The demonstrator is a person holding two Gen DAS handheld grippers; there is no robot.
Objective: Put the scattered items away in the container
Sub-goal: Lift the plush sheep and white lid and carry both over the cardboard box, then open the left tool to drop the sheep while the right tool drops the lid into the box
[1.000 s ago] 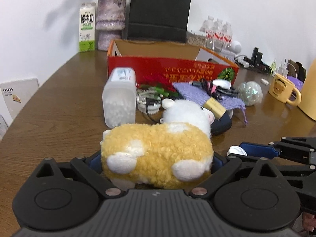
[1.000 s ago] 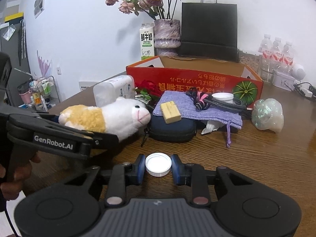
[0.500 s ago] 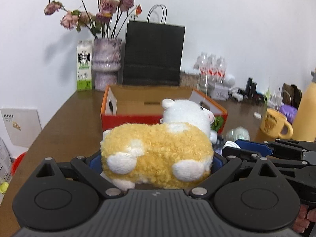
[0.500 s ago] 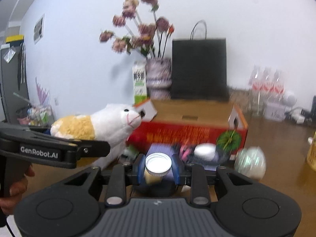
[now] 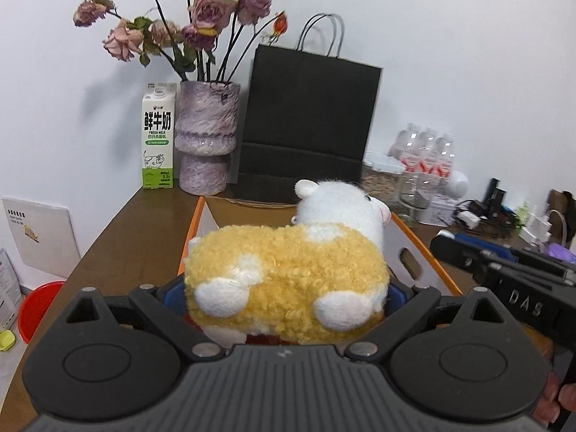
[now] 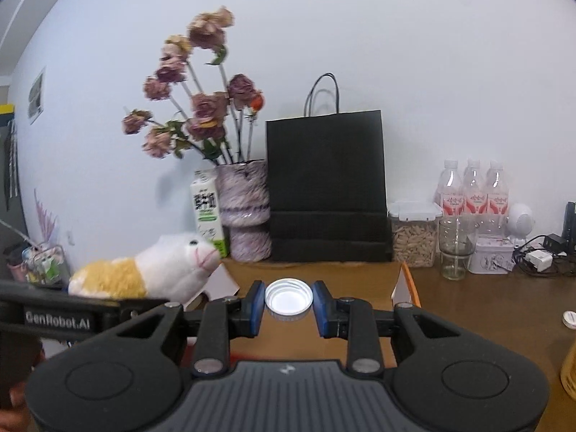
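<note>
Both loads over the cardboard box point(image 6: 360, 277).
Left hand-held gripper point(image 5: 284, 298) clamps plush sheep point(image 5: 288, 280); right hand-held gripper point(image 6: 288, 304) pinches white cap point(image 6: 288, 298) — shallow hold, could slip outside.

Your plush point(image 5: 288, 280) is yellow curls patched white, its head white; your cap point(image 6: 288, 298) is white. The box point(image 5: 424, 252) is orange-edged. Behind stand a black bag point(image 5: 306, 122), a mottled purple vase point(image 5: 207, 136) and a white-and-green carton point(image 5: 157, 136).
</note>
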